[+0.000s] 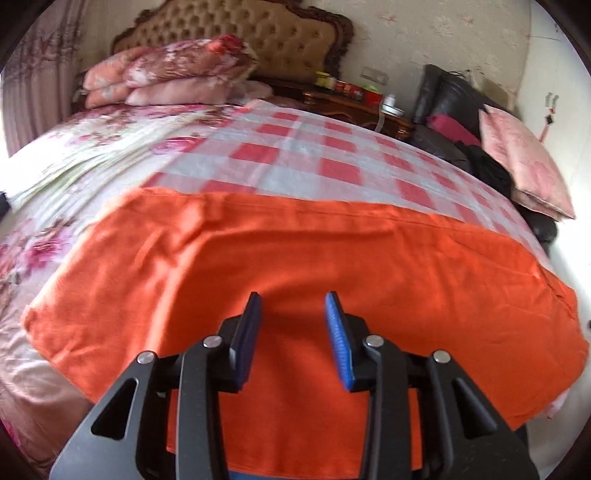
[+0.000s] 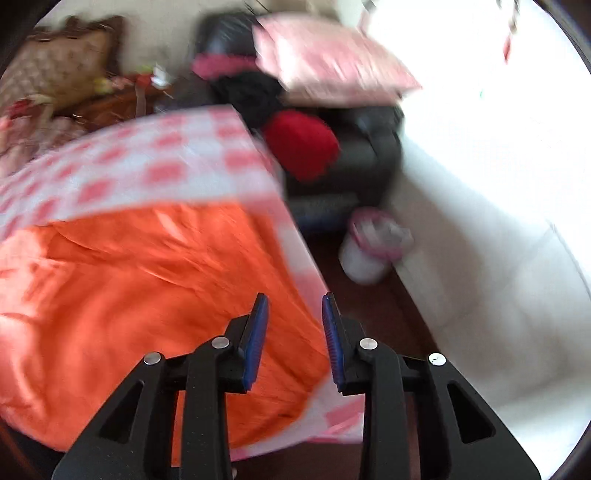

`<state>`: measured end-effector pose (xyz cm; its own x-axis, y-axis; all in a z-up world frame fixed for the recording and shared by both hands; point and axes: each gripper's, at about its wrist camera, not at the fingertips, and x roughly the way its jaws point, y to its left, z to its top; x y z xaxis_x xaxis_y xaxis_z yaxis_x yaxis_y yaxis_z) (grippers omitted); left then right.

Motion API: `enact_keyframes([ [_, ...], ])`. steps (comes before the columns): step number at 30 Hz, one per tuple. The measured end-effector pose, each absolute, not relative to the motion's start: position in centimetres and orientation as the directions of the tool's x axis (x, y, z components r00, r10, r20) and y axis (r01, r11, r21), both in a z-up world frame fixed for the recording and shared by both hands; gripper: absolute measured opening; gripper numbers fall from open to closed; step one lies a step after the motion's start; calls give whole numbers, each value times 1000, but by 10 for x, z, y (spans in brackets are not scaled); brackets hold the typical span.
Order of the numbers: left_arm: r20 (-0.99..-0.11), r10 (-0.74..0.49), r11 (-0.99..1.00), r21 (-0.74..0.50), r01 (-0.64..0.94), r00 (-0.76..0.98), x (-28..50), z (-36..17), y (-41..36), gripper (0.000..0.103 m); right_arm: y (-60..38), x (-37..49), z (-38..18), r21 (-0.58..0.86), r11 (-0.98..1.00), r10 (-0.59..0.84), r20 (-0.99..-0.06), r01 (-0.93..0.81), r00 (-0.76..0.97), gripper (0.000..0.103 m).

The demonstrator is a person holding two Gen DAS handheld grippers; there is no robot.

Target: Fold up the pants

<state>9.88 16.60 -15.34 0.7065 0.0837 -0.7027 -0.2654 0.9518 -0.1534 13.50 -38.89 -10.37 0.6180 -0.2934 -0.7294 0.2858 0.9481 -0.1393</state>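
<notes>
Orange pants (image 1: 295,258) lie spread flat across the near part of the bed, on a red-and-white checked cloth (image 1: 295,147). My left gripper (image 1: 293,299) hovers above the middle of the pants, open, with a clear gap and nothing between its blue pads. In the blurred right wrist view the same pants (image 2: 129,295) fill the lower left, reaching the bed's right edge. My right gripper (image 2: 292,299) is above that right end of the pants, near the corner of the bed, open and holding nothing.
Folded floral quilts (image 1: 166,74) and a tufted headboard (image 1: 240,33) are at the far end. A nightstand (image 1: 354,107) with jars, a dark sofa (image 1: 454,110) with pink cushions (image 1: 524,162), a red cushion (image 2: 299,144) and a white bin (image 2: 369,251) stand right of the bed. A white wall (image 2: 498,184) is at right.
</notes>
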Motion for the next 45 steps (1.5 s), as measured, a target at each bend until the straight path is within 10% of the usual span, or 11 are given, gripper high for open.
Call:
enact_keyframes([
  [8, -722, 146, 947, -95, -307, 676, 93, -155, 206, 36, -331, 149, -141, -218, 974, -218, -791, 70, 572, 33],
  [10, -717, 146, 941, -112, -319, 681, 92, -156, 216, 36, -343, 148, -143, -195, 977, -211, -787, 90, 579, 49],
  [22, -739, 131, 967, -50, -248, 661, 112, -149, 199, 49, -412, 194, -103, 25, 993, -45, -815, 112, 577, 49],
  [32, -839, 121, 992, 83, -96, 530, 202, -145, 171, 25, -410, 262, -130, -44, 992, 14, -887, -115, 462, 46],
  [45, -801, 60, 998, 29, -61, 596, 215, -132, 149, 34, -423, 246, -130, -183, 983, -146, -835, -17, 530, 45],
])
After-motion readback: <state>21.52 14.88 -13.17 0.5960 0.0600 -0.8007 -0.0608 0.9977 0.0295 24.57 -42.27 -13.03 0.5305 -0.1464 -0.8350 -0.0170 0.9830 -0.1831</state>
